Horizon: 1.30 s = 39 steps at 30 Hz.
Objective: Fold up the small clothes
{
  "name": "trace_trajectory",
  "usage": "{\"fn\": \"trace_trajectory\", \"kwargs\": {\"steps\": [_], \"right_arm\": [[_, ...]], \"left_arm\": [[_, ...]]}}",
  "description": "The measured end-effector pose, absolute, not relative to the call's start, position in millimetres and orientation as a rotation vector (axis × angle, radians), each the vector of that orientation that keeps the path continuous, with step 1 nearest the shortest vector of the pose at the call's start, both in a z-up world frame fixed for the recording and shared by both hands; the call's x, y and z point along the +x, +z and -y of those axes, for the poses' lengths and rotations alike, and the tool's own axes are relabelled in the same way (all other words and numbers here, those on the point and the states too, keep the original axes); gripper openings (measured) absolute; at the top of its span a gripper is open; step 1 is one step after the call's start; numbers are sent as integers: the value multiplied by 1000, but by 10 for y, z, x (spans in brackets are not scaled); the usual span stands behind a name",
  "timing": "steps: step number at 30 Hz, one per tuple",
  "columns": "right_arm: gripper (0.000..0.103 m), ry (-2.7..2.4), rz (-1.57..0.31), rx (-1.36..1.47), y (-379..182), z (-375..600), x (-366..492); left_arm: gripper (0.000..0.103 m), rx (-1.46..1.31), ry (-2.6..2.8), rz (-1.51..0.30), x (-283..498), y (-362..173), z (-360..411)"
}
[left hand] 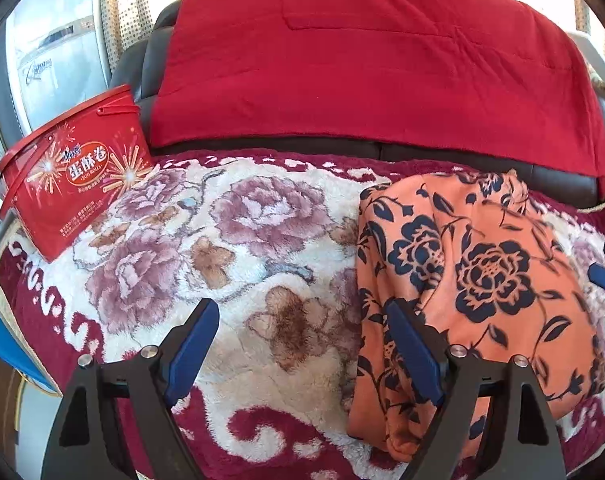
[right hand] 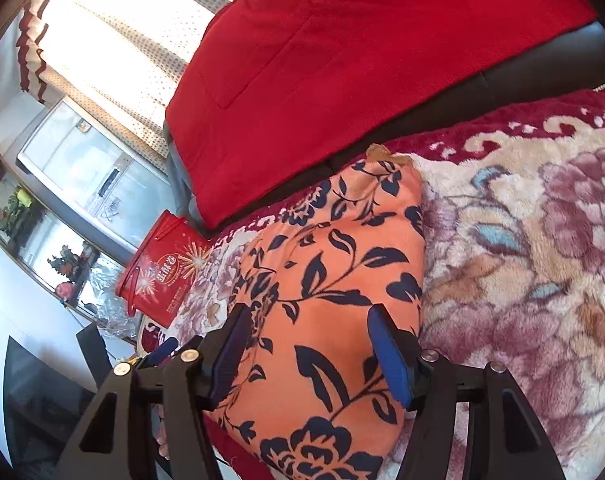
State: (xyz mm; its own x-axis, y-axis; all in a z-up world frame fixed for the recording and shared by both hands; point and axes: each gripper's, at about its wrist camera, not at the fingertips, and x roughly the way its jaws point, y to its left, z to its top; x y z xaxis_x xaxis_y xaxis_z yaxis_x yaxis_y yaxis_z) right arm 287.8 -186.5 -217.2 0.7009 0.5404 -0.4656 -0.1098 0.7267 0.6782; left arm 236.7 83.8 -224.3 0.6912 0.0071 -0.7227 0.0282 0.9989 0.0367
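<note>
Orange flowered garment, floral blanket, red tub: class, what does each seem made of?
Orange flowered garment: thin, matte woven or knit fabric, judging by its soft creases. Floral blanket: plush fleece with fuzzy pile. Red tub: probably glossy plastic, given its sheen.

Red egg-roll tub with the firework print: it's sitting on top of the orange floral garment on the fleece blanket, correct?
Not on it. The red egg-roll tub with the firework print stands on the floral fleece blanket itself, well apart from the orange garment with dark blue flowers, with bare blanket between them. The left wrist view shows the gap clearly.
</note>
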Motion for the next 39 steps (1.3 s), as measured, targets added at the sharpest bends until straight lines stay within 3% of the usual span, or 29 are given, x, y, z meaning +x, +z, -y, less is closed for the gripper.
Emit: {"fn": "trace_trajectory", "kwargs": {"steps": [39], "right_arm": [[64,337,-636,650,-2071,2156,2632]], "left_arm": [[87,43,106,-695,2225,-2083,-898]]}}
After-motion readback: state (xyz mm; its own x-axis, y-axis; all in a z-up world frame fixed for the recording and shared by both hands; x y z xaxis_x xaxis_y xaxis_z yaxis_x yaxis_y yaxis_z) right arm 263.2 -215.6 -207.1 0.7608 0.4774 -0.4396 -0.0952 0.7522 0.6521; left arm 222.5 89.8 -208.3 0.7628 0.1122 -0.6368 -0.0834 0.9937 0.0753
